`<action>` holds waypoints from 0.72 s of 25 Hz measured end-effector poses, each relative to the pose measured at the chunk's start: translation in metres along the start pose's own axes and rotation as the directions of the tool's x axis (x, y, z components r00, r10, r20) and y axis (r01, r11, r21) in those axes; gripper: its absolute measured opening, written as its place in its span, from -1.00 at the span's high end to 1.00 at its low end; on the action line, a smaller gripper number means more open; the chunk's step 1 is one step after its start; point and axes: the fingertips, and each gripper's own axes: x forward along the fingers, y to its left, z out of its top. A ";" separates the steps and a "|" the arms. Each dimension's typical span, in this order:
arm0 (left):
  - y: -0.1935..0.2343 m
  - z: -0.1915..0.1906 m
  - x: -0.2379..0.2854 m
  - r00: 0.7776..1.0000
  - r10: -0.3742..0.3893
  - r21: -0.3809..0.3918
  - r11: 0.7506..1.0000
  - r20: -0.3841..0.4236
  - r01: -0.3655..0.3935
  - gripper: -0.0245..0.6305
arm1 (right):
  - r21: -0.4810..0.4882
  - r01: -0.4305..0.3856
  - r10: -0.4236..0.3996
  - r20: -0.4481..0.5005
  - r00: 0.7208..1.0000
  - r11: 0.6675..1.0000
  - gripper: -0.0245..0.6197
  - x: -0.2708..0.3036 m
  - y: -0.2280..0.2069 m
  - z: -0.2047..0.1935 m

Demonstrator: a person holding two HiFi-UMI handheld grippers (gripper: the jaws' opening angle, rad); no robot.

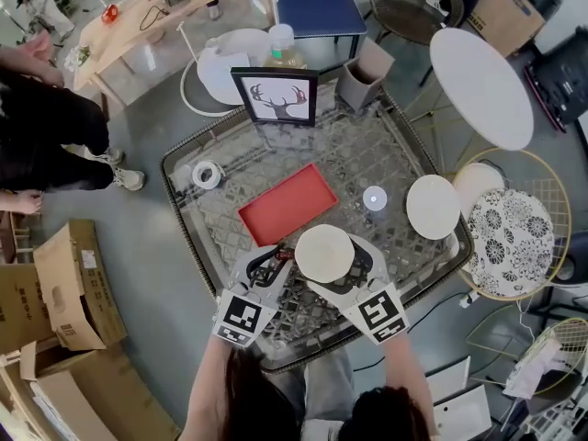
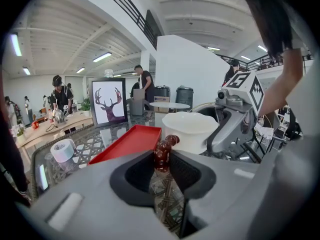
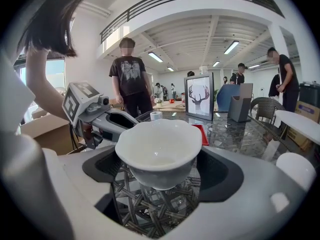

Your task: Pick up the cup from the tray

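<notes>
A white scalloped cup (image 1: 323, 253) (image 3: 157, 151) sits between the jaws of my right gripper (image 1: 336, 265) (image 3: 158, 170), whose pads press on its sides. It is over the woven table near the front edge, off the red tray (image 1: 288, 203) (image 2: 127, 143). The flat tray lies just beyond it with nothing on it. My left gripper (image 1: 273, 266) (image 2: 163, 160) is close at the cup's left, shut on a string of dark red beads (image 2: 163, 151). In the left gripper view the cup (image 2: 190, 129) and the right gripper (image 2: 231, 118) show at the right.
On the glass-topped wicker table (image 1: 386, 145) stand a framed deer picture (image 1: 275, 96), a tape roll (image 1: 207, 174), a small glass piece (image 1: 374, 197) and a white plate (image 1: 433, 206). A round white table (image 1: 480, 85) and a cushioned chair (image 1: 513, 242) are at the right, cardboard boxes (image 1: 64, 283) at the left.
</notes>
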 end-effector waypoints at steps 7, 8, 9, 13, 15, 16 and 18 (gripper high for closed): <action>0.001 -0.003 -0.004 1.000 0.024 -0.033 0.999 -0.007 -0.025 0.63 | 0.049 0.002 -0.002 -0.004 1.000 0.999 -0.60 -0.014 -0.001 -0.003; 0.002 -0.003 -0.005 1.000 0.030 -0.040 0.999 -0.006 -0.030 0.61 | 0.056 0.009 -0.010 0.006 1.000 0.998 -0.60 -0.018 -0.002 -0.001; 0.002 -0.002 -0.006 1.000 0.031 -0.049 0.998 -0.004 -0.031 0.60 | 0.060 0.017 -0.018 0.016 1.000 0.998 -0.60 -0.021 -0.004 0.002; 0.000 0.001 -0.015 1.000 0.019 -0.059 0.998 -0.011 -0.019 0.60 | 0.058 0.039 -0.041 0.043 0.998 0.998 -0.59 -0.036 -0.010 0.012; 0.000 0.001 -0.020 0.999 0.030 -0.059 0.998 -0.021 -0.031 0.60 | 0.074 0.042 -0.046 0.055 0.997 0.996 -0.59 -0.044 -0.011 0.015; 0.000 0.003 -0.025 0.999 0.039 -0.072 0.997 -0.018 -0.041 0.60 | 0.079 0.048 -0.052 0.061 0.997 0.996 -0.57 -0.048 -0.010 0.018; -0.003 0.014 -0.037 0.998 0.065 -0.118 0.991 0.012 -0.063 0.60 | 0.077 0.066 -0.071 0.071 0.995 0.995 -0.47 -0.058 -0.006 0.026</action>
